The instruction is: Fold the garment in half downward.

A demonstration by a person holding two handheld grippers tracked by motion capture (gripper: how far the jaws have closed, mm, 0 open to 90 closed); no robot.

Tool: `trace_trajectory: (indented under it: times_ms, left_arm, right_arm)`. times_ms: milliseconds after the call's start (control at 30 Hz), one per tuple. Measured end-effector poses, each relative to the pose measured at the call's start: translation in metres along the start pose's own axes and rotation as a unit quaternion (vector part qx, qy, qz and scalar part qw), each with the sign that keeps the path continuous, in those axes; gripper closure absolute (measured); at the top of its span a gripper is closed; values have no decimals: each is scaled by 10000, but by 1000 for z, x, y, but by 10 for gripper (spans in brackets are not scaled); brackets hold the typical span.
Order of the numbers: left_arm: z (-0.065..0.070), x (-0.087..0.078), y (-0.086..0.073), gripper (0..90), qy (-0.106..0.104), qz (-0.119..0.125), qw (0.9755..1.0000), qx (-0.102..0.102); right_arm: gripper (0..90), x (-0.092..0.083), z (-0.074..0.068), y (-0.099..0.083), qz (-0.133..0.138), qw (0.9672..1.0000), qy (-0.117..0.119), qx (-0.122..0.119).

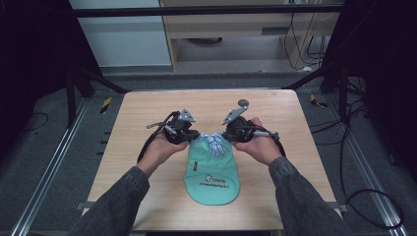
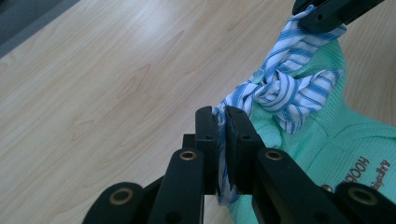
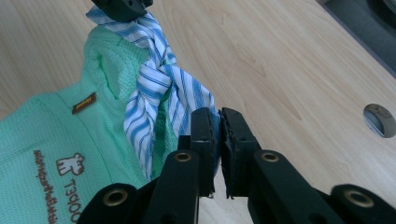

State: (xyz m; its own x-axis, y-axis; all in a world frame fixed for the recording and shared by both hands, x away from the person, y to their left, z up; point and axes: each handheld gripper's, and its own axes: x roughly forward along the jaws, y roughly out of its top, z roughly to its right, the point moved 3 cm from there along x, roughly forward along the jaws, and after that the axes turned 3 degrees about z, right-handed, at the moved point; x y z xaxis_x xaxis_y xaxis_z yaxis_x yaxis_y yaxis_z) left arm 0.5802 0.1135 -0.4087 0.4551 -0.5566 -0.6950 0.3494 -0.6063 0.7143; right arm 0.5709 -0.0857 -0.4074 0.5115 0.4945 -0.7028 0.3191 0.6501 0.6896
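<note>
Mint-green knitted garment (image 1: 211, 172) lies flat near the middle of the wooden table (image 1: 147, 162), its printed lettering facing up. Striped blue-and-white ties (image 2: 285, 88) sit knotted at its far end. Left gripper (image 2: 222, 123) is clamped on one tie end, the fabric pinched between its black jaws. Right gripper (image 3: 218, 126) is clamped on the other tie end. Both grippers face each other across the knot, close together. Small round metal fitting (image 3: 379, 120) is set in the table beyond the right gripper.
</note>
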Motion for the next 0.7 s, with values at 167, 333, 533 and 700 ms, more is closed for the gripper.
trace_trajectory:
  times_ms: [167, 333, 533, 700]
  left_arm:
    - [-6, 2, 9, 844, 39, 35, 10000, 39]
    - [-11, 4, 18, 843, 44, 127, 9999, 26]
    - [-16, 9, 27, 844, 176, 88, 9997, 108]
    - [-23, 9, 31, 844, 210, 134, 9997, 2]
  right_arm:
    - [842, 0, 9, 5, 5, 10000, -38, -36]
    - [842, 0, 20, 5, 55, 9999, -114, -40]
    - [843, 1, 28, 10, 101, 9997, -238, -24]
    - [843, 2, 32, 14, 140, 9994, -308, -14]
